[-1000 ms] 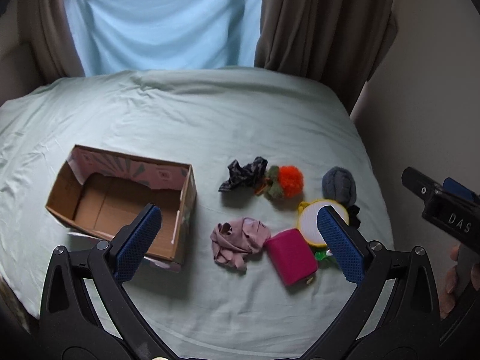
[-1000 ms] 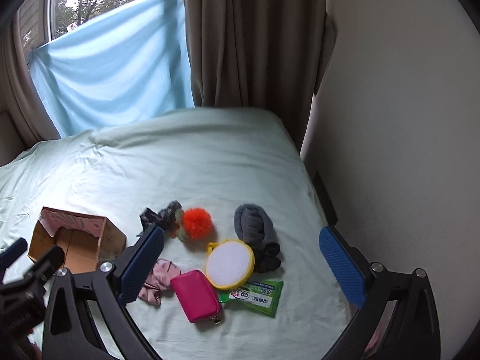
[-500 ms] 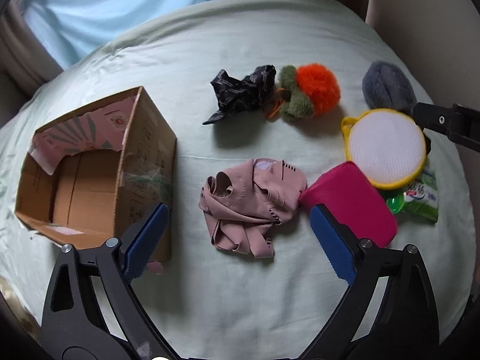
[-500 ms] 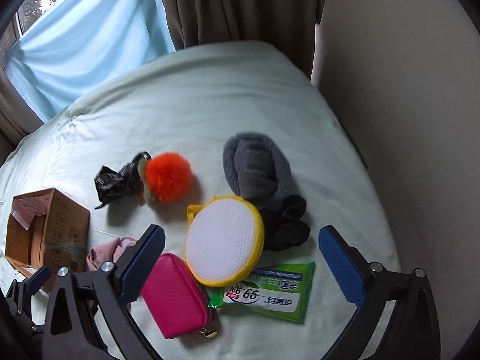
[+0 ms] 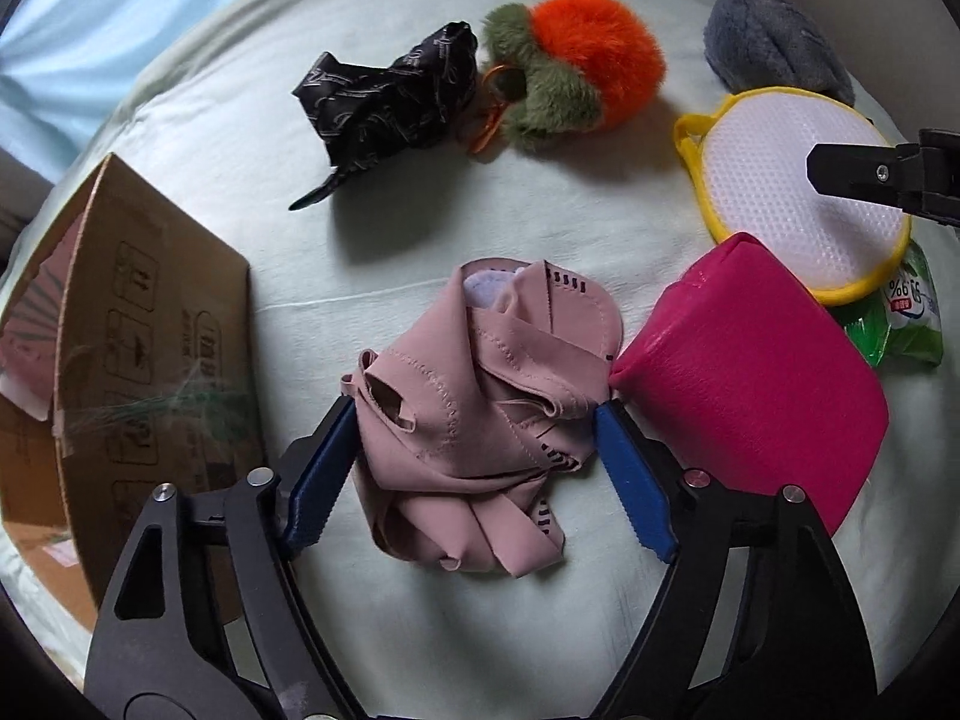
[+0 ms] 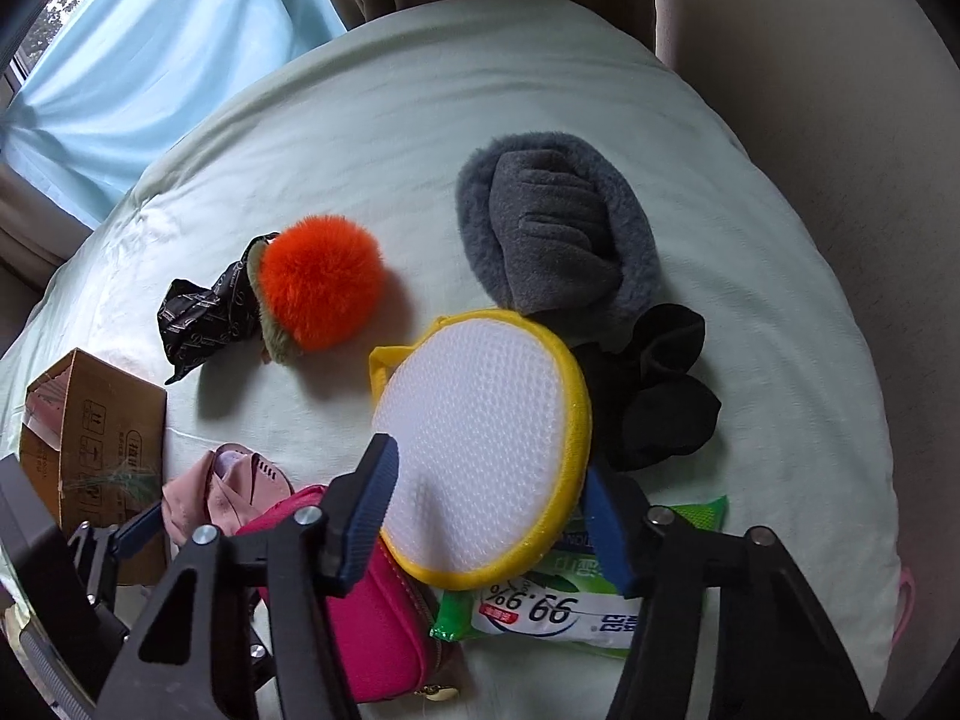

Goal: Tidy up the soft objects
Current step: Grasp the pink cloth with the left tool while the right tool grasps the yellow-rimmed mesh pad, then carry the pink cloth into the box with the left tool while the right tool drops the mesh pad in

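While the right gripper [image 6: 486, 510] straddles the round yellow-rimmed pad [image 6: 480, 438] with fingers apart, the left gripper [image 5: 474, 468] brackets the crumpled pink garment [image 5: 480, 396], fingers spread either side, the cardboard box [image 5: 120, 348] just left.

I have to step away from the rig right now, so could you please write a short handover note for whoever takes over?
Left hand-held gripper: open, fingers on either side of the crumpled pink garment, not yet closed on it.
Right hand-held gripper: open, fingers on either side of the yellow-rimmed round mesh pad, nothing gripped.
Cardboard box stands left of the garment; no soft items visible inside.
On the bed sheet: magenta pouch, black patterned cloth, orange-and-green pompom, grey fleece item, black cloth, green wipes pack.
Done: nothing sorted.
Left: everything, probably starting with the garment.
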A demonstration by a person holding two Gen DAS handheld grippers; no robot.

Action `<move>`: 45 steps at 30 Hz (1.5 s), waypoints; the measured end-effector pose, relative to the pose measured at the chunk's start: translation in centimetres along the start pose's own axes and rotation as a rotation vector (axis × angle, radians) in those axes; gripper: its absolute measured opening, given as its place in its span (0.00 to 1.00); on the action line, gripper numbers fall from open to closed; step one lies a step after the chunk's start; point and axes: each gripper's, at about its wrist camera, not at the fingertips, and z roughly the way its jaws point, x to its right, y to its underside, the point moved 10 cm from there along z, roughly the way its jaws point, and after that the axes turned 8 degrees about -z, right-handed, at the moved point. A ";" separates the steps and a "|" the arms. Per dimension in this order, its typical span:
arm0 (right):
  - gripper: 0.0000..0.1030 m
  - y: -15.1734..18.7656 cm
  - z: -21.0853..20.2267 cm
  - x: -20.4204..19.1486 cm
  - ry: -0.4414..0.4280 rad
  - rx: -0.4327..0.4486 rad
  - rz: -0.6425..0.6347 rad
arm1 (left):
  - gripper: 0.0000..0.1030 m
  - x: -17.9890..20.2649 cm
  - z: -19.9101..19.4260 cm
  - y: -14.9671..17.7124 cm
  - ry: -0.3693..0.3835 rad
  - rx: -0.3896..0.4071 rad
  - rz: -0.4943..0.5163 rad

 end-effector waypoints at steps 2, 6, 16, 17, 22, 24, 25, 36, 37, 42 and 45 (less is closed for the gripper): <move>0.39 0.1 0.1 0.0 -0.014 -0.006 0.012 | 0.61 0.2 0.1 -0.3 0.026 -0.010 0.005; 0.28 0.0 0.1 0.2 -0.009 -0.006 0.034 | 0.46 0.0 -0.3 -0.7 0.035 -0.010 0.005; 0.16 -0.6 -2.8 -0.4 0.003 0.038 0.032 | 0.29 -1.9 -1.7 -2.1 0.069 -0.007 -0.078; 0.16 -0.7 -3.3 -0.5 0.001 0.045 0.031 | 0.28 -2.1 -2.2 -2.3 0.070 0.002 -0.082; 0.14 -1.2 -5.9 -0.7 0.001 0.083 0.029 | 0.28 -2.8 -5.2 -3.3 0.076 0.039 -0.113; 0.14 -1.5 -7.1 -0.8 -0.002 0.100 0.027 | 0.28 -2.8 -6.8 -3.6 0.077 0.058 -0.125; 0.14 -1.6 -7.9 -0.9 -0.004 0.109 0.026 | 0.28 -2.4 -8.1 -3.6 0.076 0.068 -0.131; 0.14 -4.5 -18.4 -5.8 -0.034 0.222 -0.031 | 0.28 -7.0 -21.3 -4.9 0.077 0.195 -0.220; 0.14 -4.7 -19.4 -6.7 -0.039 0.232 -0.043 | 0.28 -8.0 -22.5 -5.0 0.074 0.208 -0.229; 0.14 -5.7 -23.8 -12.3 -0.083 0.270 -0.105 | 0.28 -13.5 -27.6 -4.7 0.073 0.258 -0.293; 0.14 -5.9 -25.5 -16.4 -0.109 0.282 -0.134 | 0.28 -17.8 -29.6 -4.0 0.073 0.277 -0.330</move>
